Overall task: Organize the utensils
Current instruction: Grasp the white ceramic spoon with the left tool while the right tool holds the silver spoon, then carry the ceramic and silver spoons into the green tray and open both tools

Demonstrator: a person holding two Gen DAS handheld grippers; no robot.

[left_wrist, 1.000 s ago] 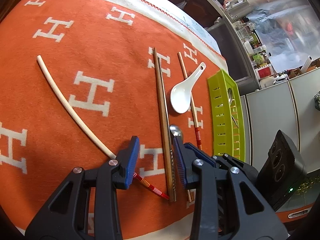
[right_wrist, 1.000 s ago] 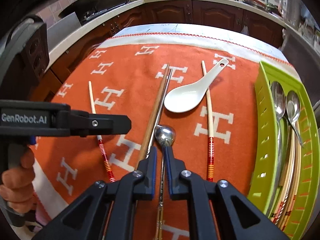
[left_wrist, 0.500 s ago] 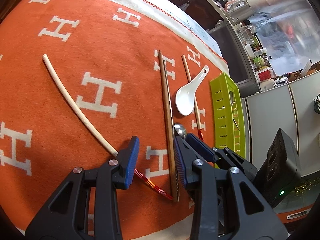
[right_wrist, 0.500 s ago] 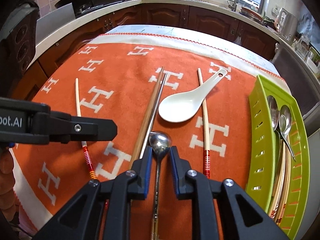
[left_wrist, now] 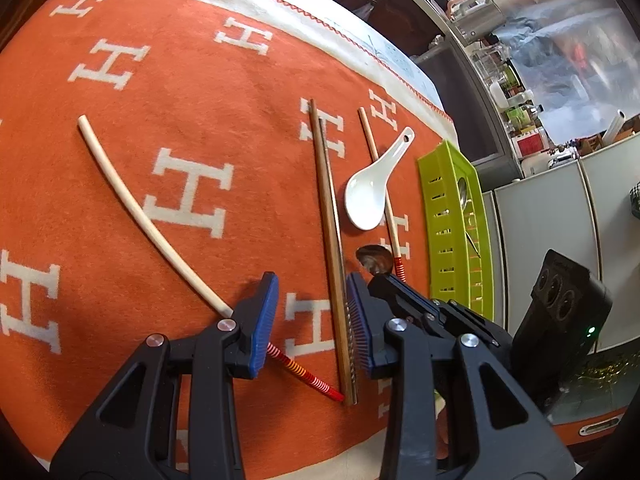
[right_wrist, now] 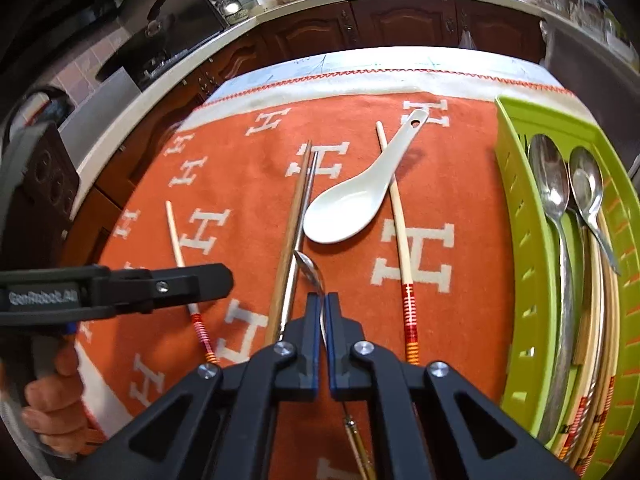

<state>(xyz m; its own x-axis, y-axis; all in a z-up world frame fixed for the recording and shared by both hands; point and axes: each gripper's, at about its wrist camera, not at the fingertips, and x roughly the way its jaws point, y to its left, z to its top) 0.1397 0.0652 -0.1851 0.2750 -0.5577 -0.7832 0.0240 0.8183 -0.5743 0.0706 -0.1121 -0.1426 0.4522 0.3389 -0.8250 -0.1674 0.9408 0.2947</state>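
- While the right gripper is squeezed shut on the thin neck of the metal spoon, the spoon's bowl sticks out just past the fingertips and tips on its side.
- The spoon sits near the middle of the orange blanket, right beside the brown chopstick and the steel chopstick, which lie together.
- The white soup spoon lies just past the metal spoon, with its handle resting across a pale chopstick with a red striped end.
- Another pale chopstick with a red striped end lies by itself, farther toward the left side.
- The left gripper hangs over the blanket with its jaws partly apart. Nothing is pinched in them.
- A hand holds that left gripper's handle.
- The green tray stands at the right edge of the blanket. Two metal spoons and some chopsticks are already in it.
- So part of the job looks done. I think the held spoon goes into the tray next.
- After that, five things are left on the blanket: the white spoon and four chopsticks.
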